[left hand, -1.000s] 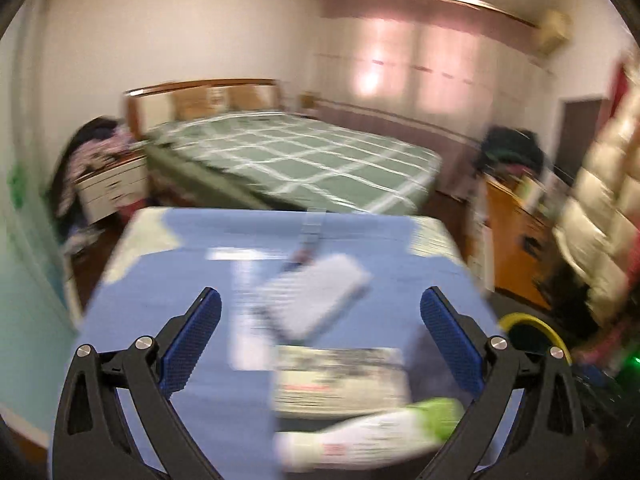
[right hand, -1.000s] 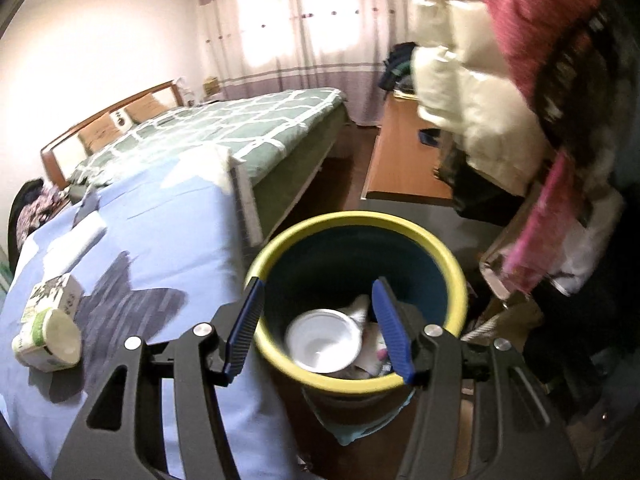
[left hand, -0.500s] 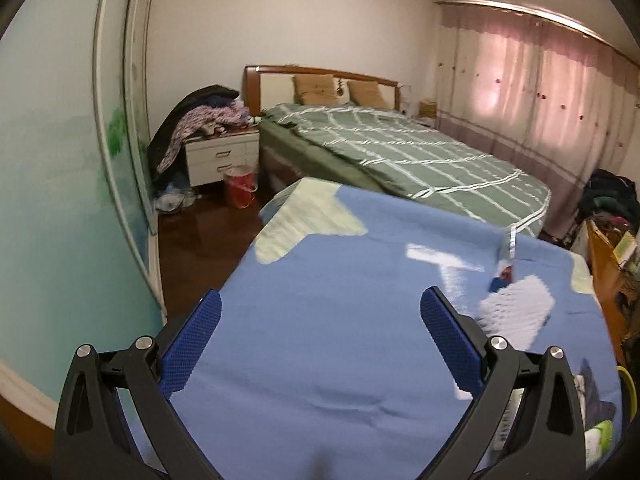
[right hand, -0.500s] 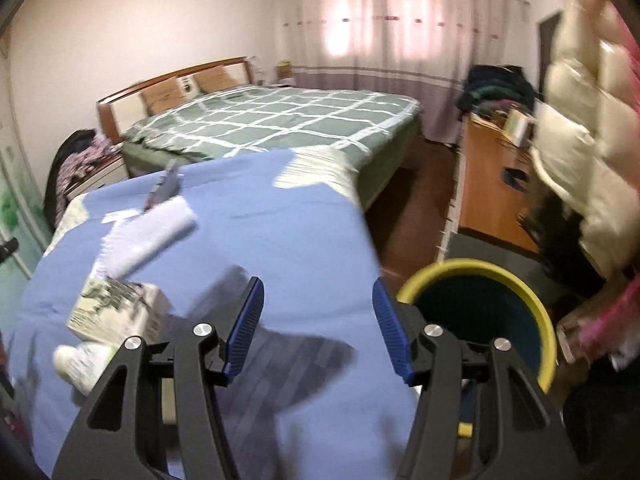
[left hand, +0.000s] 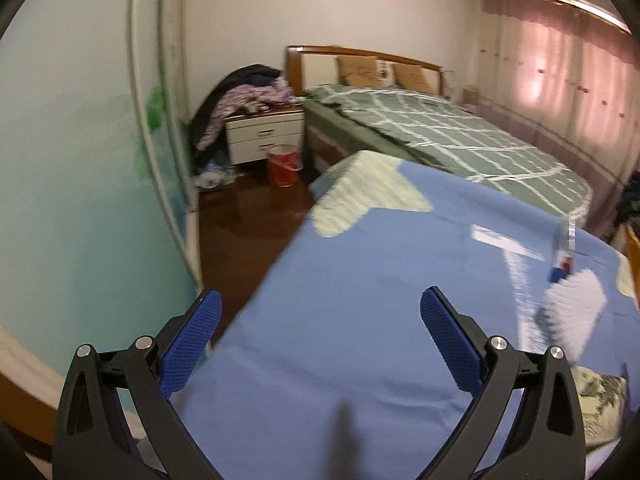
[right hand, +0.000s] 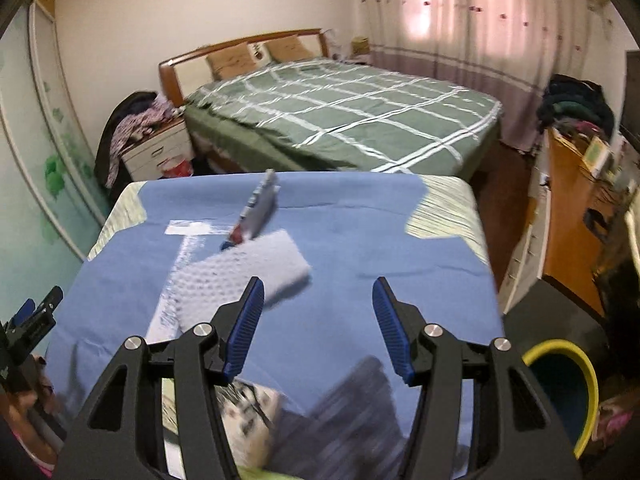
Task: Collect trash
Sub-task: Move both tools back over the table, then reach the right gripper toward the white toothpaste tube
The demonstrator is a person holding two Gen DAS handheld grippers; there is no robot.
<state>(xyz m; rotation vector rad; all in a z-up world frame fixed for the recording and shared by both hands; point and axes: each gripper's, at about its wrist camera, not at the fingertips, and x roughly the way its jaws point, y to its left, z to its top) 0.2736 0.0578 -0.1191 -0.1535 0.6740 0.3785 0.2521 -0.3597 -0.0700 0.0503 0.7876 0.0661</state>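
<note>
A table with a blue cloth [right hand: 360, 248] holds trash: a white bubble-wrap packet [right hand: 244, 272], a blue-and-red wrapper [right hand: 256, 208], clear plastic strips [right hand: 180, 268] and a printed carton [right hand: 248, 416] under my right gripper. My right gripper [right hand: 318, 320] is open and empty above the cloth, just right of the packet. The yellow-rimmed blue bin [right hand: 568, 392] stands at the lower right. My left gripper [left hand: 320, 340] is open and empty over the table's left part; the packet [left hand: 572, 320], the wrapper [left hand: 560, 268] and the carton [left hand: 600, 392] lie to its right.
A bed with a green checked cover [right hand: 340, 112] stands behind the table. A white nightstand [left hand: 264, 136] piled with clothes and a red bucket [left hand: 284, 164] are at the back left. A wooden desk [right hand: 576, 216] is on the right. The wardrobe door [left hand: 80, 200] is close on the left.
My right gripper has swung left from over the bin to above the table. My left gripper has turned left, away from the trash toward the table's left edge.
</note>
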